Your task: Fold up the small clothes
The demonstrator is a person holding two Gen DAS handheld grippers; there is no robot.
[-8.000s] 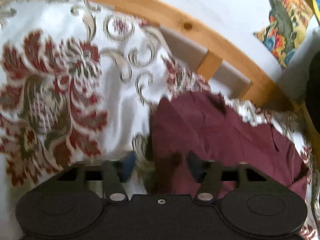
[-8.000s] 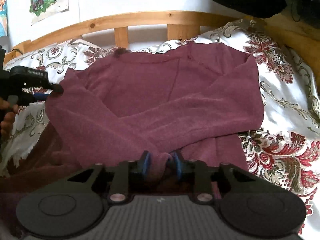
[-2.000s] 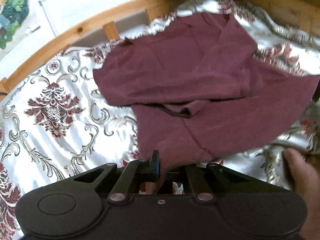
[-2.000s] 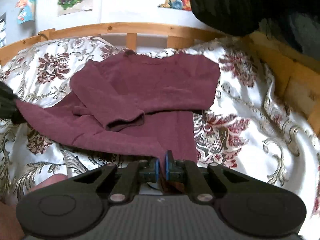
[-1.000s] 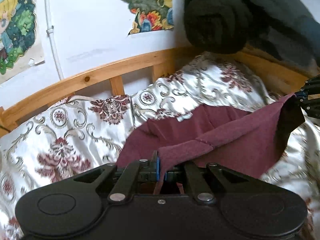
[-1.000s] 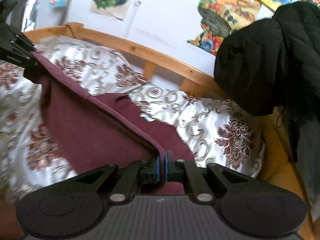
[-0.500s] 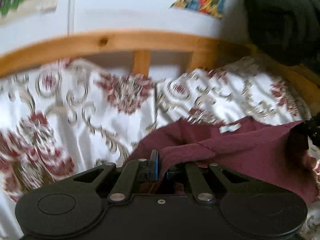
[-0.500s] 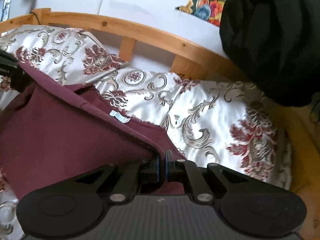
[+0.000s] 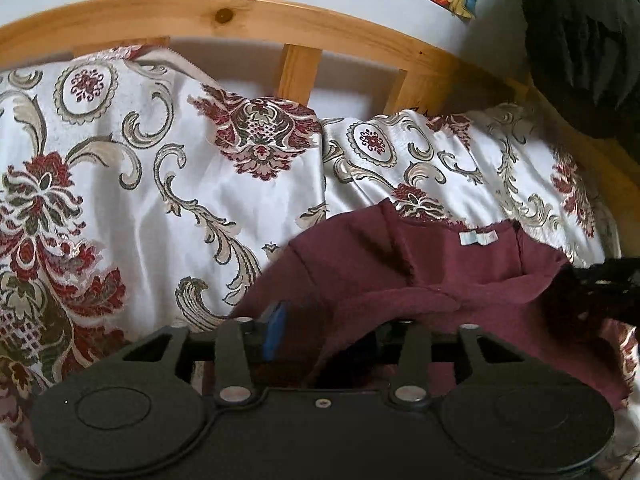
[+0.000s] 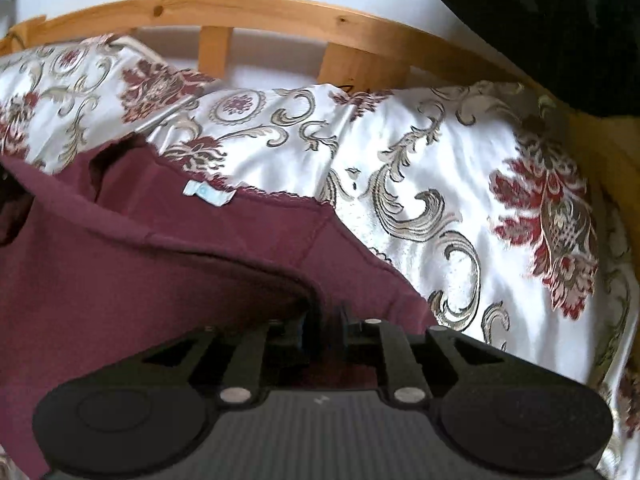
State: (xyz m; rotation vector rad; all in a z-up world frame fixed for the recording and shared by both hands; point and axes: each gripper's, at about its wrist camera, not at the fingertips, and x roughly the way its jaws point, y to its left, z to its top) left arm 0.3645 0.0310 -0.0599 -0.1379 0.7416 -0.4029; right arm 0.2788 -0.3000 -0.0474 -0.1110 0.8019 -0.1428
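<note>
A maroon sweater (image 9: 440,264) lies on the patterned bed cover, folded so that its lower edge rests just short of the collar with the white label (image 9: 478,238). My left gripper (image 9: 324,332) is low over the fold's left corner. Its jaws are opening: the blue left pad is bare and the cloth only drapes over the right finger. In the right wrist view the sweater (image 10: 120,280) fills the lower left. My right gripper (image 10: 325,326) sits at the fold's right corner, jaws opening by a narrow gap with the cloth edge loose between them. The right gripper (image 9: 612,288) also shows at the left view's edge.
The white, red and gold bed cover (image 9: 160,200) spreads around the sweater. A wooden headboard rail (image 9: 280,12) with slats runs along the back, against a wall with posters. A dark bundle of clothing (image 10: 540,20) hangs at the upper right, above the bed's wooden side.
Both grippers came down and forward with the sweater's lower edge, laying it over the upper part near the collar. Both pairs of jaws, shut on the cloth before, have parted.
</note>
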